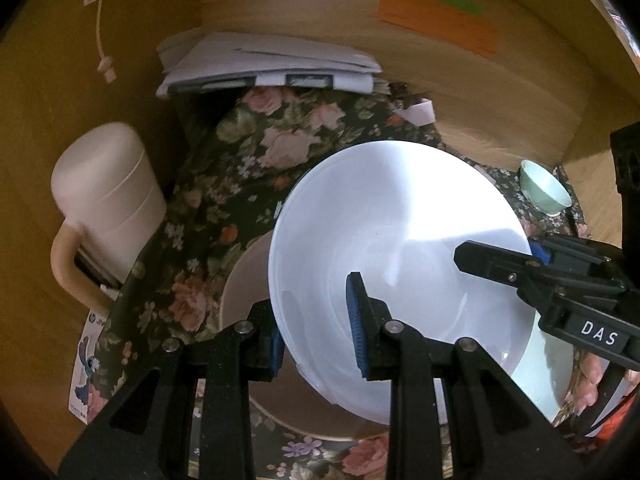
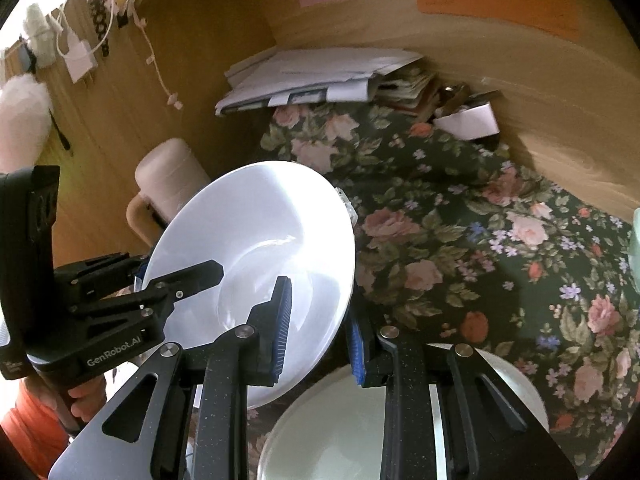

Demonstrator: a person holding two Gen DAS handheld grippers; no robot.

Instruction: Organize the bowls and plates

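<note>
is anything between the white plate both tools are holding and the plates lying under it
Nothing visible. The white plate hangs tilted, gripped at opposite edges by the left tool and right tool. Only open air shows above the beige plate and the white plate underneath.

A glossy, smooth white plate (image 1: 400, 240) reflects light. Beneath lies matt floral cloth (image 2: 460, 240). The surrounding walls (image 1: 460, 92) look like smooth pale wood. A stack of white paper (image 1: 272, 64) sits behind, beside a matt cream plastic jug (image 1: 108, 196).
</note>
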